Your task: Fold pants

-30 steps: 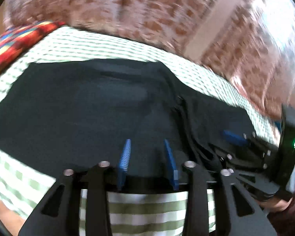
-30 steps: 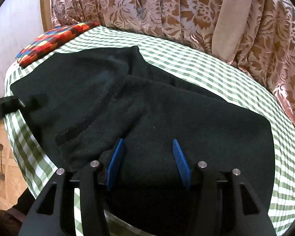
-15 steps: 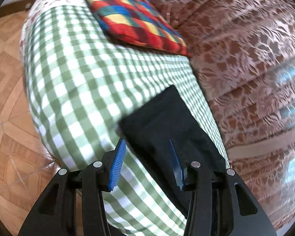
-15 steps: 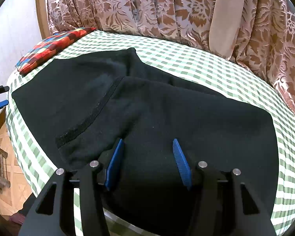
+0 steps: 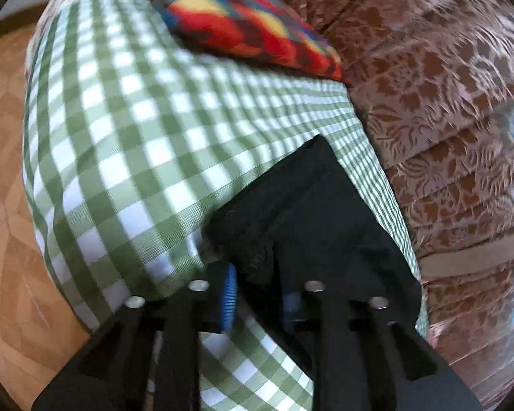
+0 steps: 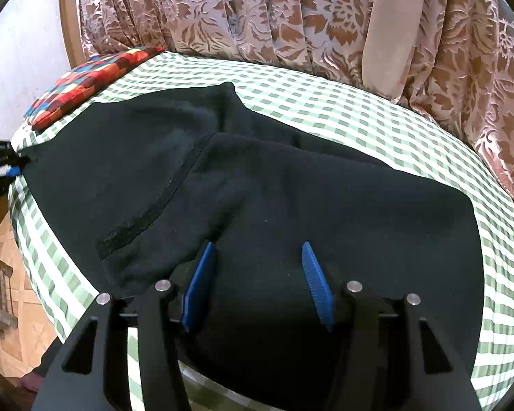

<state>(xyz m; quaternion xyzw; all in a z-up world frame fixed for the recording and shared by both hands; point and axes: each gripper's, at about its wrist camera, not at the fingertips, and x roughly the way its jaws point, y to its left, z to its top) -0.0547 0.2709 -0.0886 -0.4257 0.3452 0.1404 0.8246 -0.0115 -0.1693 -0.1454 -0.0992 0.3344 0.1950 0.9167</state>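
One pair of black pants (image 6: 257, 205) lies spread on one table under a green-checked cloth (image 6: 377, 126), with one patchwork cushion (image 6: 89, 82) at the far left end and one brown flowered curtain (image 6: 222, 13) behind. There are two grippers, each with two blue pads.

The right wrist view takes in nearly the whole garment: dark and matte, folded over itself, with a raised seam running diagonally across the left part and its near edge hanging over the table's rim. The right gripper (image 6: 257, 284) sits over that near edge with its jaws held moderately apart; cloth lies between the pads, but they do not press on it. At the far left edge of this view the left gripper (image 6: 3, 166) shows small, at the pants' corner.

The left wrist view shows only that corner (image 5: 311, 212), a blunt black point on the cloth (image 5: 120, 144), plus the tan patterned floor (image 5: 7, 205) below. The left gripper (image 5: 257, 294) is closing with the bunched hem between its jaws; blur makes it hard to be sure, but the pads seem to pinch it.
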